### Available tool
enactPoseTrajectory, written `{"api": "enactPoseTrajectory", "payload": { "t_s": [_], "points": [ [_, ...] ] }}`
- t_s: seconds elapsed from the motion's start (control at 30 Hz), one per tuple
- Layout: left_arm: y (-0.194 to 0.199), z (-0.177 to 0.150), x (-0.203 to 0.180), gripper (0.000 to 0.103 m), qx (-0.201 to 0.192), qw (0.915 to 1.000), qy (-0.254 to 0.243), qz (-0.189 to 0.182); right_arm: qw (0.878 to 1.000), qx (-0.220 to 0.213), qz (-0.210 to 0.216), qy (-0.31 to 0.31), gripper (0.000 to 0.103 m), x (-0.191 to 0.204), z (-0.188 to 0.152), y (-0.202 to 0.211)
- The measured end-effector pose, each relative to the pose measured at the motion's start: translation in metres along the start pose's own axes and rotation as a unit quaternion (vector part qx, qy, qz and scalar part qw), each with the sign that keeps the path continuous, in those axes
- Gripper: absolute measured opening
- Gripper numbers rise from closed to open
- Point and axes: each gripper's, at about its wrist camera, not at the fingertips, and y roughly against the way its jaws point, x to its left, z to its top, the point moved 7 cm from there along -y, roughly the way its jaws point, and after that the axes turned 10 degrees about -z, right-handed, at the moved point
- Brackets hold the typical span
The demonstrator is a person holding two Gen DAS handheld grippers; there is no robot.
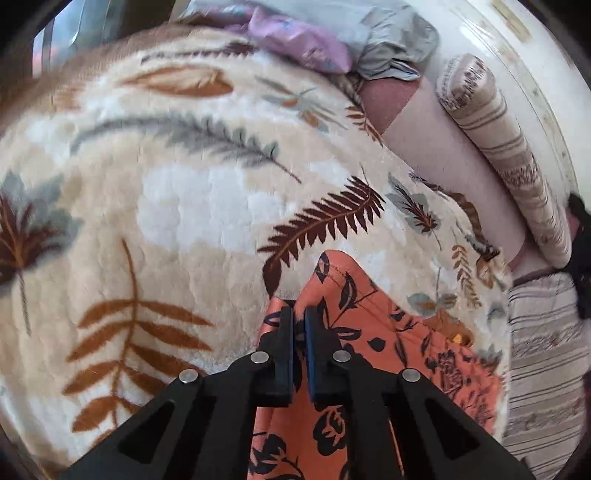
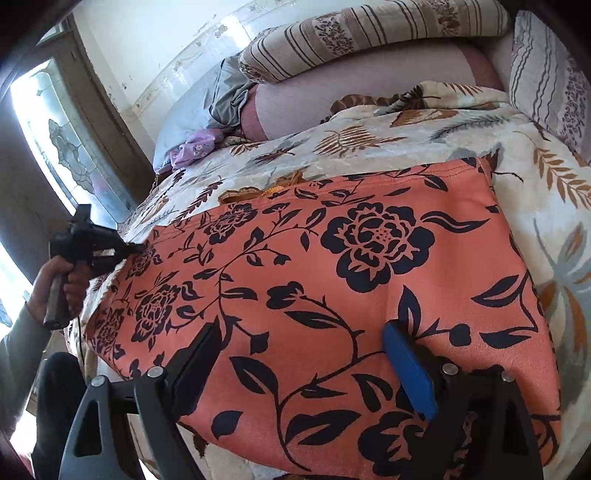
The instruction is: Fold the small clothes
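An orange garment with a black flower print lies spread flat on a leaf-patterned fleece blanket. My right gripper hovers over its near edge, jaws wide open, with nothing between them. At the garment's far left corner is my left gripper, held in a person's hand. In the left wrist view the left gripper is shut on a raised fold of the orange garment, and the cloth peaks just beyond the fingertips.
The blanket covers a bed. Striped pillows line the wall side, and one long pillow lies at the right. A grey garment and a purple one lie crumpled at the far corner. A glass door stands at the left.
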Motion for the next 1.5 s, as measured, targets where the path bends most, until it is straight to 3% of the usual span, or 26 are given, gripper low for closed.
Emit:
{"api": "enactPoseTrajectory", "payload": {
  "t_s": [0.03,0.07,0.1,0.13,0.2,0.27,0.3,0.37,0.43,0.5,0.57,0.83,1.13,1.5],
  "points": [
    [-0.006,-0.004,0.001,0.008,0.011,0.9993,-0.023,0.027,1.000,-0.003,0.000,-0.005,0.092,0.000,0.000,-0.001],
    [-0.020,-0.012,0.010,0.019,0.046,0.9979,-0.020,0.041,1.000,-0.006,0.002,-0.011,0.096,0.001,0.001,-0.001],
    [-0.030,-0.018,0.023,0.022,0.069,0.9970,0.008,0.033,1.000,-0.006,0.000,-0.015,0.098,0.002,0.002,-0.002],
    [-0.025,-0.015,0.028,0.024,0.053,0.9979,0.037,0.012,1.000,-0.003,-0.005,-0.019,0.098,0.002,0.002,-0.003],
    [-0.006,-0.013,0.029,0.024,0.055,0.9958,0.070,0.025,0.999,0.011,-0.008,-0.031,0.098,0.002,0.005,-0.002],
    [0.025,-0.009,0.016,0.031,0.016,0.9982,0.053,0.024,0.998,0.033,-0.001,-0.061,0.098,-0.002,0.008,0.005],
    [0.041,-0.011,0.006,0.038,-0.003,0.9993,0.032,0.021,0.995,0.045,0.006,-0.086,0.098,-0.006,0.008,0.010],
    [0.072,-0.019,-0.013,0.084,-0.051,0.9984,0.000,0.026,0.990,0.051,0.018,-0.133,0.098,-0.012,0.003,0.025],
    [0.095,-0.037,-0.029,0.096,-0.090,0.9942,-0.037,0.047,0.987,0.031,0.019,-0.155,0.098,-0.014,-0.005,0.047],
    [0.101,-0.059,-0.044,0.096,-0.092,0.9888,-0.096,0.066,0.986,0.019,0.020,-0.167,0.098,-0.013,-0.018,0.066],
    [0.093,-0.084,-0.055,0.096,-0.067,0.9849,-0.137,0.082,0.982,0.019,0.024,-0.185,0.098,-0.014,-0.032,0.079],
    [0.101,-0.138,-0.083,0.096,-0.053,0.9829,-0.163,0.067,0.970,0.037,0.033,-0.239,0.098,-0.032,-0.072,0.103],
    [0.109,-0.142,-0.094,0.096,-0.058,0.9796,-0.174,0.083,0.950,0.065,0.048,-0.301,0.098,-0.054,-0.090,0.093],
    [0.091,-0.139,-0.106,0.096,-0.040,0.9758,-0.192,0.096,0.936,0.061,0.054,-0.343,0.098,-0.082,-0.069,0.075]
  ]
}}
